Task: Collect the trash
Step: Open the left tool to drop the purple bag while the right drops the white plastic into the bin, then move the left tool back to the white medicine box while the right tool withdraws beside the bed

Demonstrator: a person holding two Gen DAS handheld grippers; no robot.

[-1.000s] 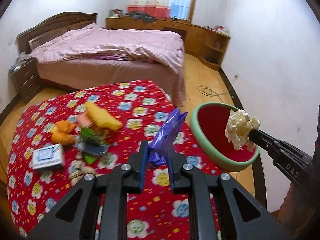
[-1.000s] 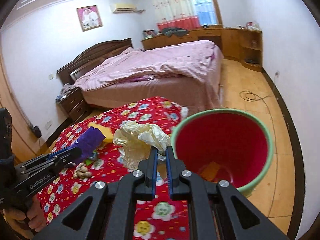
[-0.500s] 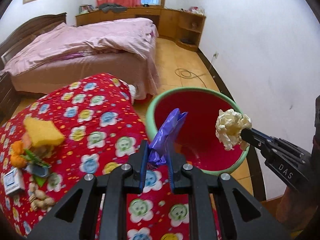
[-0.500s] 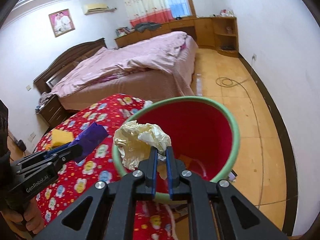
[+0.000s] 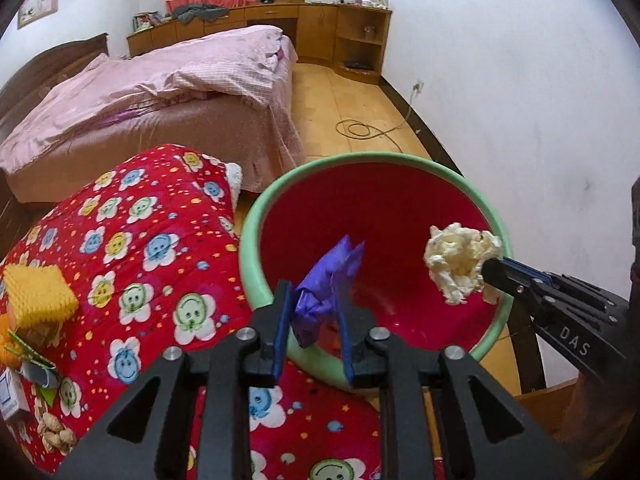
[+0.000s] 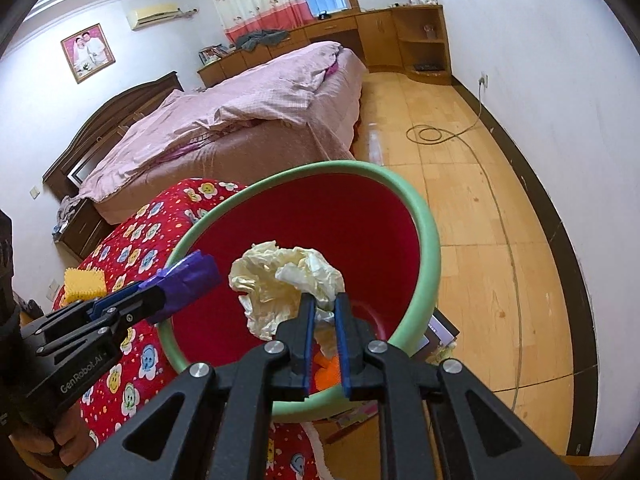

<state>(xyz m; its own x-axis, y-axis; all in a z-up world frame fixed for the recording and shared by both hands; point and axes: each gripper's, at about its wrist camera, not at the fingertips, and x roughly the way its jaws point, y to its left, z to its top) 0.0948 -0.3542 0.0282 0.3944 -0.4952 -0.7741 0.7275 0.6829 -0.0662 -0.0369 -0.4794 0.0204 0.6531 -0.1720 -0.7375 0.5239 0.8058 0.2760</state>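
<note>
A red bin with a green rim (image 5: pixel 320 168) (image 6: pixel 430 240) stands beside the table with the red flowered cloth (image 5: pixel 152 248). My left gripper (image 5: pixel 312 308) has opened its jaws wide over the bin, and the purple wrapper (image 5: pixel 328 280) (image 6: pixel 192 280) hangs loose between them. My right gripper (image 6: pixel 322 300) is shut on a crumpled cream paper ball (image 6: pixel 284 280) (image 5: pixel 460 264), held over the bin's mouth. Orange scraps (image 6: pixel 326 372) lie at the bin's bottom.
A yellow sponge (image 5: pixel 38 296), orange pieces, a small box and peanuts (image 5: pixel 54 436) lie on the cloth at left. A pink bed (image 5: pixel 160 92) stands behind. A cable (image 6: pixel 432 134) coils on the wooden floor near the white wall.
Both grippers moved right from over the table to above the bin. The left jaws have spread apart, loosening the purple wrapper. The right gripper stays shut on the paper ball.
</note>
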